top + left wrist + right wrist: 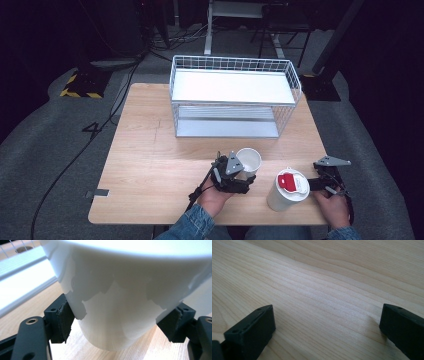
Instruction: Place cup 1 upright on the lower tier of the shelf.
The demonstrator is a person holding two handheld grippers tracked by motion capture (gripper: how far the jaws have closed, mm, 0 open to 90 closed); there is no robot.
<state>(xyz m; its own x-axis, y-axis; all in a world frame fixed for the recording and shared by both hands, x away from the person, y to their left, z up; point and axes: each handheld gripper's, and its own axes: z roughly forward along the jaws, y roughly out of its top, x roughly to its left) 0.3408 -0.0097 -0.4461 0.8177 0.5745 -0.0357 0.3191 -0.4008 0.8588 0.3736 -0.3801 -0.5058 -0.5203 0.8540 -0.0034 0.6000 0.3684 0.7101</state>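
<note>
Black rubber pads on the left gripper (240, 176) sit against both sides of the open white cup (248, 161); in the left gripper view the 2 jaws flank the cup's lower wall (117, 315), each touching it, so the grip looks closed on the cup, though how hard it squeezes cannot be judged. The cup stands upright on the wooden table (150, 165), its axis vertical, its mouth open upward, just ahead of that hand. The right gripper (320, 184) has its jaws spread wide with nothing between them; its own view looks down at bare wood grain (324, 297). Just beside its jaws, toward the left hand, stands a taller white cup with a red-and-white lid (291, 189), upright and apart from the open cup. Farther back, well clear of both hands, a white wire rack (232, 97) with 2 shelves faces the person; the table between it and the cups is free, so nothing appears to block a lift toward it.
</note>
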